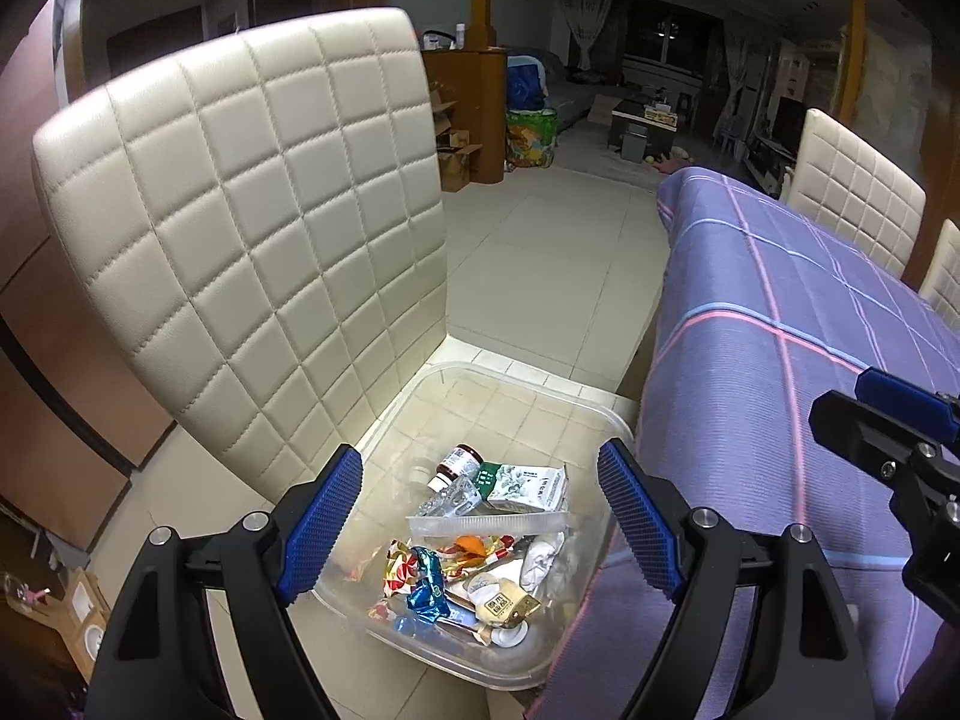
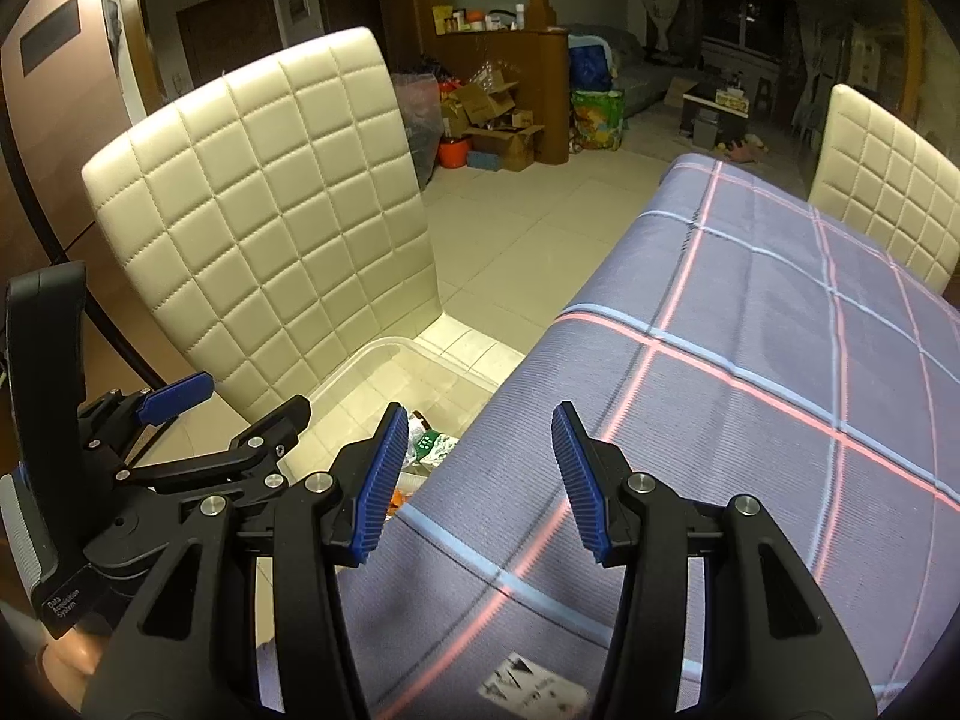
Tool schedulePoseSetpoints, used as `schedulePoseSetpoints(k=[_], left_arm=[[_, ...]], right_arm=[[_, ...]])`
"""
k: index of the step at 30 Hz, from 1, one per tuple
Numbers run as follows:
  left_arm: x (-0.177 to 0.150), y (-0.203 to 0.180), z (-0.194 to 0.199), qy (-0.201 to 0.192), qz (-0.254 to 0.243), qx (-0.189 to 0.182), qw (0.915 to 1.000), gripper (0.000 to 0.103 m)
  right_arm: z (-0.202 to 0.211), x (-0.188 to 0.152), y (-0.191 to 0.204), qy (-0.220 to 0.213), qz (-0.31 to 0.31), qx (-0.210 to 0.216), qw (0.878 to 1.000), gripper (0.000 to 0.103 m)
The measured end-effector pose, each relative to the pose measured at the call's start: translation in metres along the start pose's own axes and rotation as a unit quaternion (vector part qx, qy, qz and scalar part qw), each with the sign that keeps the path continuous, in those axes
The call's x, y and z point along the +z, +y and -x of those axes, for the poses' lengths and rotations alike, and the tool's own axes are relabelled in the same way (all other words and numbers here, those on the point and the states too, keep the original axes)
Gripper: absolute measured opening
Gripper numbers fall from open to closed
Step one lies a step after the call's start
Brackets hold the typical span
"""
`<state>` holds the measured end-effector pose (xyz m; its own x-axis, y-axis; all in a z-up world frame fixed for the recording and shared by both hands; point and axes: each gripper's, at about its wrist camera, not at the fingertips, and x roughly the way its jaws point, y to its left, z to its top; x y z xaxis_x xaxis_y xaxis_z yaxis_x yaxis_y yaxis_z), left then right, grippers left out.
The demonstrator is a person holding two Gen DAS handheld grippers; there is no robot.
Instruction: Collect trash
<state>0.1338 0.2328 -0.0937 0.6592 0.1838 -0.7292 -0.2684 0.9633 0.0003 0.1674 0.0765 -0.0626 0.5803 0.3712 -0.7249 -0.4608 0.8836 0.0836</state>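
the clear plastic bin [image 1: 591,414] sits on the cream chair seat [image 1: 480,360], just left of the table's purple plaid cloth [image 1: 780,312]. it holds the collected trash [image 1: 480,540]: wrappers, a small brown bottle, a carton. the left gripper [image 1: 480,525] hovers directly over it, fingers spread wide and empty, the pile showing between them and below. the right gripper [image 2: 474,480] hangs over the near table edge, also wide open and empty. a flat printed scrap [image 2: 531,690] lies on the cloth below the right fingers, blurred; the right hand is nearer to it.
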Motion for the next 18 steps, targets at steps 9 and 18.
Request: schedulePoseSetpoints(k=[9, 18], left_arm=[[0.001, -0.023, 0.04, -0.024, -0.013, -0.006, 0.9996, 0.079], [0.0, -0.057, 0.086, -0.052, -0.03, -0.018, 0.998, 0.079]], right_arm=[[0.047, -0.012, -0.024, -0.032, -0.019, -0.016, 0.999, 0.053], [0.104, -0.027, -0.041, -0.076, -0.022, -0.034, 0.996, 0.06]])
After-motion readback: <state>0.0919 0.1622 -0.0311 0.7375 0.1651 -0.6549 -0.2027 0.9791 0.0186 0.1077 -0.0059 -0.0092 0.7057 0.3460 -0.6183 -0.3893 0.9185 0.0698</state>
